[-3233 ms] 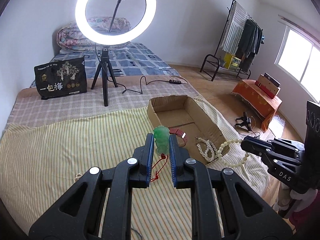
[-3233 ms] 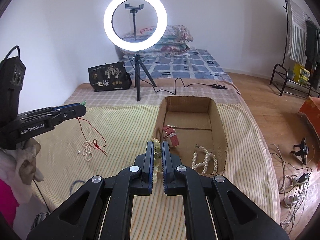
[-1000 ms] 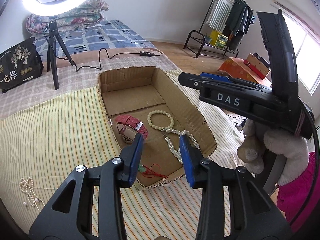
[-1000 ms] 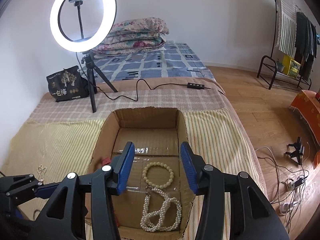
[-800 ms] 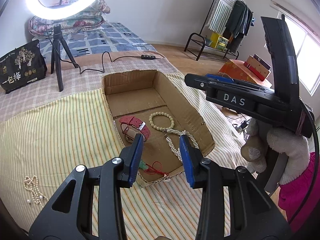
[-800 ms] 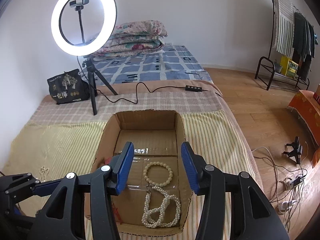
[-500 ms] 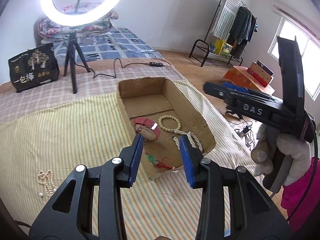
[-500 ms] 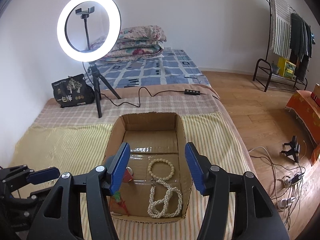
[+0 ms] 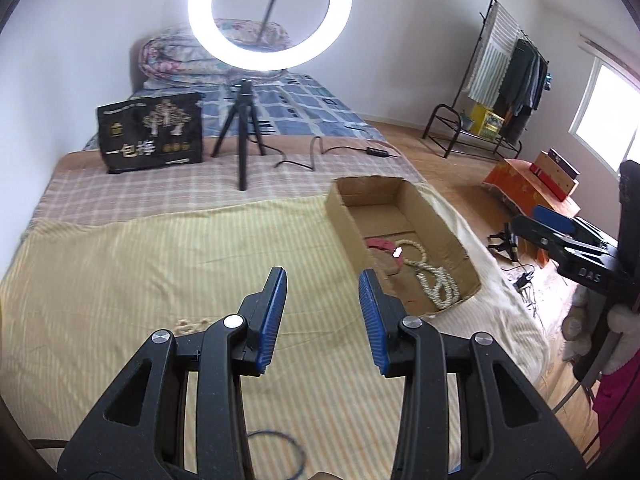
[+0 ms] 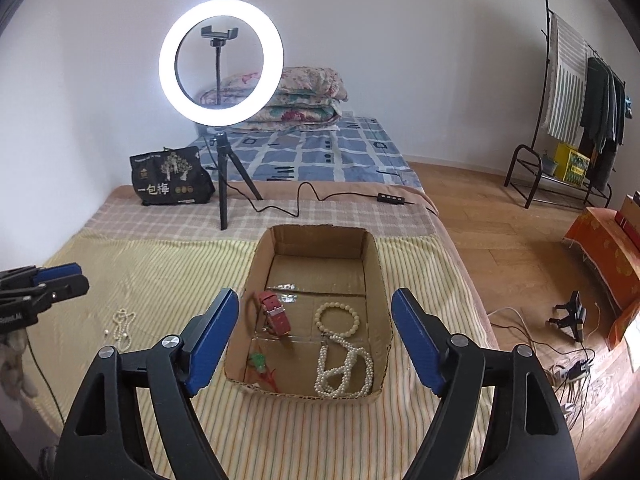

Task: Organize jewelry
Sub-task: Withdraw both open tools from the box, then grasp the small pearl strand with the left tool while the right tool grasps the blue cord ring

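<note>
Now both grippers hang empty over the striped bedspread [image 10: 160,264]. Nearest in the right wrist view, the right gripper [image 10: 314,336] has just been opening its fingers, and they stand wide apart with nothing between them. The left gripper [image 9: 322,312] has its fingers parted a moderate way, also holding nothing.

Compared with a few seconds ago, the green pendant [image 10: 258,360] that the left gripper carried and the bead bracelet [image 10: 337,317] that the right one carried both lie inside the cardboard box [image 10: 378,264]. Two more pieces look sorted, then.

Inside the box, the pendant sits at the near left corner, its red cord trailing toward the near wall. To its right lies the long pearl necklace [image 10: 344,368], looped, with its long axis running near to far. Just beyond it is the round bracelet, and left of that the red watch [image 10: 276,314], its strap also running near to far. The box itself lies lengthwise, near to far.

One small pearl strand [image 10: 122,326] is on the bedspread, well left of the box and near the left gripper's fingers. It is probably the next piece to collect.
</note>
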### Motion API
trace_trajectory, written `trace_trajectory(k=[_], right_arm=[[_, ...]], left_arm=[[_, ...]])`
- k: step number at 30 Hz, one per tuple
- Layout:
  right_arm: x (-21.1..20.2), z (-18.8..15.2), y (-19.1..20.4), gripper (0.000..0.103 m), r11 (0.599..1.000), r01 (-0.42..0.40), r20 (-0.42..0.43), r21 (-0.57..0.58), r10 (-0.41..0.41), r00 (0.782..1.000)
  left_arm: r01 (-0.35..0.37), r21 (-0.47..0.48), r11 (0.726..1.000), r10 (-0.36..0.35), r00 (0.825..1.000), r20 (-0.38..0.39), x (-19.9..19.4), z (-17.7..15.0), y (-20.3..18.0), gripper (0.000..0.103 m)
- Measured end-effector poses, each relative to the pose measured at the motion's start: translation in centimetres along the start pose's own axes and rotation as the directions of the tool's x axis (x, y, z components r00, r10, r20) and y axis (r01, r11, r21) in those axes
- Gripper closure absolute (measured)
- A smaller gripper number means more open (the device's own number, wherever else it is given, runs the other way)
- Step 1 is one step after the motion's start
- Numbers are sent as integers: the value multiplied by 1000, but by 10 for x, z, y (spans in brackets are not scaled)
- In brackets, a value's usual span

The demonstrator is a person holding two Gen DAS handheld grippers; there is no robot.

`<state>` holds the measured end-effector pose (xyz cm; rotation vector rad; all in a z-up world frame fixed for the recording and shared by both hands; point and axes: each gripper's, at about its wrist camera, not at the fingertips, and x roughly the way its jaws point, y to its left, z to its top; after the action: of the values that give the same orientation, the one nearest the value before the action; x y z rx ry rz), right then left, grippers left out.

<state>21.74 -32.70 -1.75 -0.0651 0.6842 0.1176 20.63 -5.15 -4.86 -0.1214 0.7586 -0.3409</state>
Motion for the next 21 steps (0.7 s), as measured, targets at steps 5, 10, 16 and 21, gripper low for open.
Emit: trace_trajectory(k=[5,10,16,21], right_arm=[[-13,-8,16,24,997,-19,42,-72,23,999],[-20,-20,41,24,981,-70,37,-179,78,996],[-26,-36,74,24,956,-158,19,-249,168,986],[-17,-48,103,24,925,-242,-52,-293,237,970]], left_arm=[[-52,-28,998,52,999,1,-16,-5,36,65],[-112,-50,992,112,994,-8,-29,-14,69,65],[-164,-97,982,163,986,-24,-39,-23,106,65],[-190,-118,975,188,982,-28,-46,-28,127,65]])
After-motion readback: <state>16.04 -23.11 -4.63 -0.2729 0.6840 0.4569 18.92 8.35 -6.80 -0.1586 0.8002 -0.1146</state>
